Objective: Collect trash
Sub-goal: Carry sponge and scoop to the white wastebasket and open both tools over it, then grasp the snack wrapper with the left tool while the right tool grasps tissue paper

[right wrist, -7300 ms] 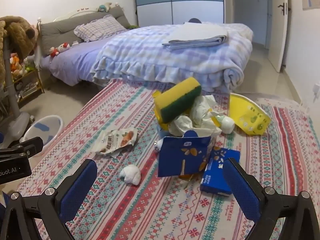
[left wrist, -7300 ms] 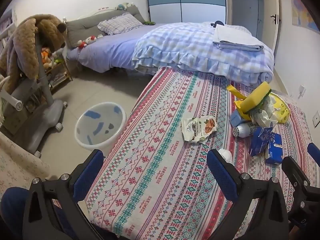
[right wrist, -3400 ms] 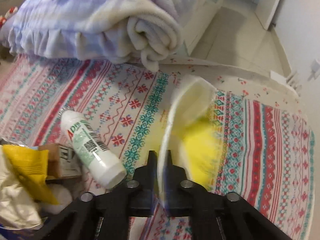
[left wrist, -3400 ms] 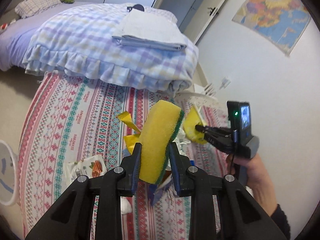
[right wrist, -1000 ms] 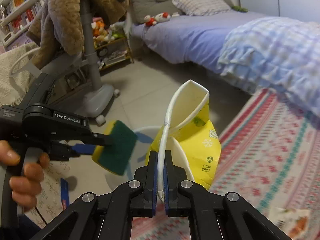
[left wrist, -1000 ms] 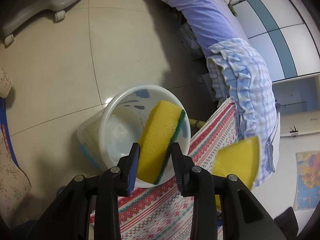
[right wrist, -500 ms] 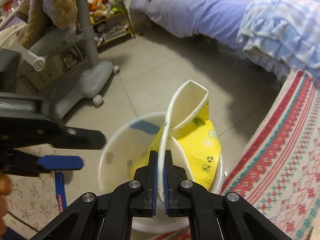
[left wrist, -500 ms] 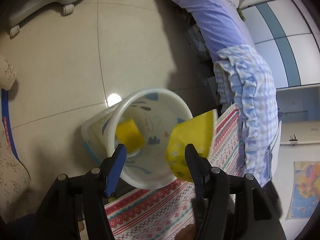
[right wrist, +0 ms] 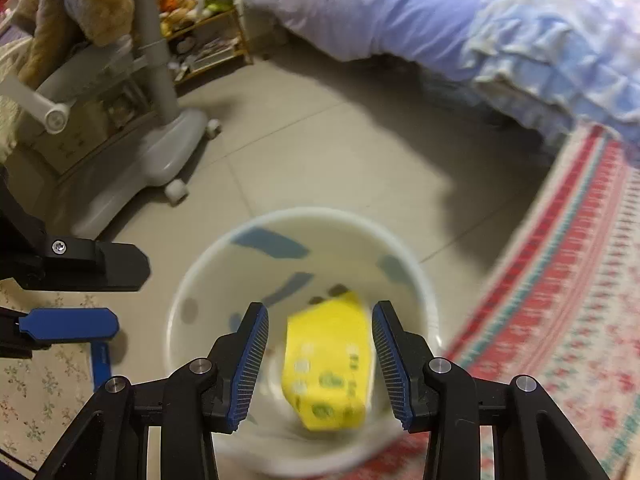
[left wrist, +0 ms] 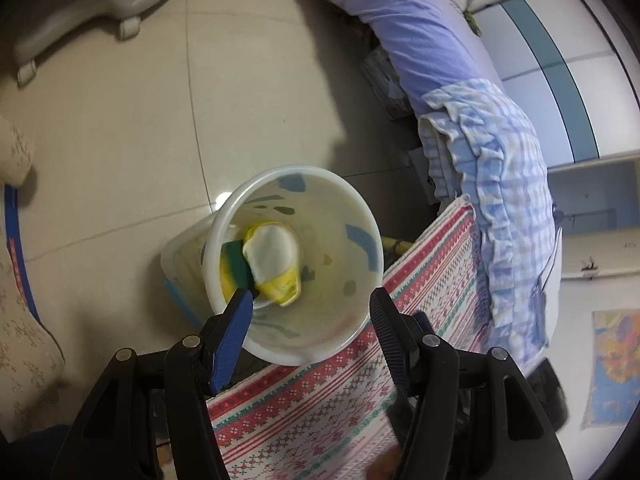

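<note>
Both grippers over white bin (left wrist: 362, 216) on floor, near edge of patterned table cloth (left wrist: 420, 280), so released trash lands inside.

Left gripper (left wrist: 312, 320): jaws apart, empty; sponge (left wrist: 234, 258) lies at bin bottom.

Right gripper (right wrist: 318, 354): jaws just opening, nothing gripped; yellow paper cup (right wrist: 326, 364) blurred between the pads, in bin beside sponge.

— Does any lettering read on the crumpled yellow paper cup (right wrist: 326, 364) inside the round white plastic bin (right wrist: 200, 280)?
— No. It carries green and white printed marks, but they are all blurred.
— And the red-and-teal patterned woven cloth (left wrist: 320, 408)?
— Only pattern shows there, no legible letters.
— The narrow blue band (right wrist: 100, 356) on the flowered mat?
— A faint mark, too small to read. The colourful wall poster (left wrist: 612, 364) is a blur too
</note>
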A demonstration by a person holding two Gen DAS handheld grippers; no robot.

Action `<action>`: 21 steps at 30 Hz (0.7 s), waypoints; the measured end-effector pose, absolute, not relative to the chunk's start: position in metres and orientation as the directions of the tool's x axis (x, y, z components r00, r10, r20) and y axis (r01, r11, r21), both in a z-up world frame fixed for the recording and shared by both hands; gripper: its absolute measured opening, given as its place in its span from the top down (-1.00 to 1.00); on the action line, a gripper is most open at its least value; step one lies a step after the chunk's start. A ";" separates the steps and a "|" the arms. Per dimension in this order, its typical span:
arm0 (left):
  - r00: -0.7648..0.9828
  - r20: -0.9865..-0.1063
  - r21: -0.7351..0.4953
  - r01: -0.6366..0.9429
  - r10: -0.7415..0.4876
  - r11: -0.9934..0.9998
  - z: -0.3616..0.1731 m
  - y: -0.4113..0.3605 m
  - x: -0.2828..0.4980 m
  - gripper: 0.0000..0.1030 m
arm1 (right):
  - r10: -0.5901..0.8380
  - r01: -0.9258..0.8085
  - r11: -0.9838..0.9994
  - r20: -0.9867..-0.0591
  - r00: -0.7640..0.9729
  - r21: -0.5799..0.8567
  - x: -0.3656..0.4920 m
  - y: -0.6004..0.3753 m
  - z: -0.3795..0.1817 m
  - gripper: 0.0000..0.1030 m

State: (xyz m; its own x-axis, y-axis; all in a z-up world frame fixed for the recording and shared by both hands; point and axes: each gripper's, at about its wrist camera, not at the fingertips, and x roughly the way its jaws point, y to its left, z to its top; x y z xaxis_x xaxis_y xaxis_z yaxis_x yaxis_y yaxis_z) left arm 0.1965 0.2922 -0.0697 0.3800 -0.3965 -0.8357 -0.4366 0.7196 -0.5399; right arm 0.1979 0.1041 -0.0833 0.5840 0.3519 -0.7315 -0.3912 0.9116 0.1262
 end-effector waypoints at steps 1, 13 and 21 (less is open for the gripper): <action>0.383 -0.841 -0.527 -0.420 -0.383 0.739 -0.066 0.286 0.194 -0.23 | 0.353 -0.393 0.911 -0.728 0.588 0.124 0.191 0.095 -0.078 0.07; 0.379 -0.845 -0.477 -0.217 -0.376 0.852 -0.030 0.190 0.153 -0.23 | 0.282 -0.318 0.945 -0.681 0.676 0.076 0.103 -0.048 -0.002 -0.04; 0.362 -0.834 -0.424 0.065 -0.417 0.903 -0.010 0.082 0.120 -0.24 | 0.131 -0.096 0.991 -0.633 0.763 0.090 0.051 -0.180 0.026 -0.28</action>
State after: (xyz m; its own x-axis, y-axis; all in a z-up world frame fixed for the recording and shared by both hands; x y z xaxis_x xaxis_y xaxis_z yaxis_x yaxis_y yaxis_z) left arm 0.1202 0.0824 -0.0105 0.3620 -0.4174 -0.8335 0.0646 0.9032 -0.4243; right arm 0.0512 -0.1795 0.0259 0.7630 0.1315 -0.6329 -0.0958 0.9913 0.0905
